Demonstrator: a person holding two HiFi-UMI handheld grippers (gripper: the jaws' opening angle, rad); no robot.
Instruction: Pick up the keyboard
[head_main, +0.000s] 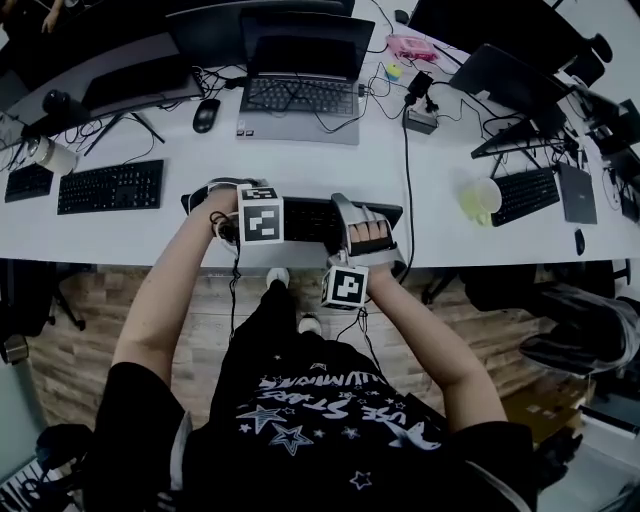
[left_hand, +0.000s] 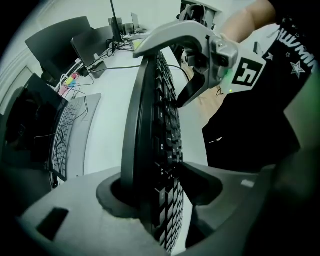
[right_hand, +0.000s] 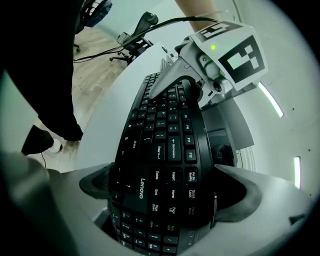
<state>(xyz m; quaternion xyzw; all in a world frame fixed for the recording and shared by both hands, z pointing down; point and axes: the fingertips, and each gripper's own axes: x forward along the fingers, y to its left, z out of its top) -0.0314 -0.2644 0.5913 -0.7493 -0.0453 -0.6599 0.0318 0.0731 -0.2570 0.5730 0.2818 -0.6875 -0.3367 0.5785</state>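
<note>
Your left gripper (left_hand: 152, 187) clamps the keyboard (right_hand: 165, 140) at the near edge of the desk (head_main: 330, 165). Your right gripper (right_hand: 167, 190) grips it too.

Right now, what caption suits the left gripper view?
Black keyboard, edge-on, clamped by left gripper; right gripper grips farther along.

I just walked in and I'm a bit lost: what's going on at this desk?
A person at the white desk is picking up a black keyboard with a hand-held tool in each hand. The left tool is closed on one end of it, and the right tool grips the number-pad end across its long edges. The keyboard is at the desk's near edge; whether it has left the surface yet isn't clear.
</note>
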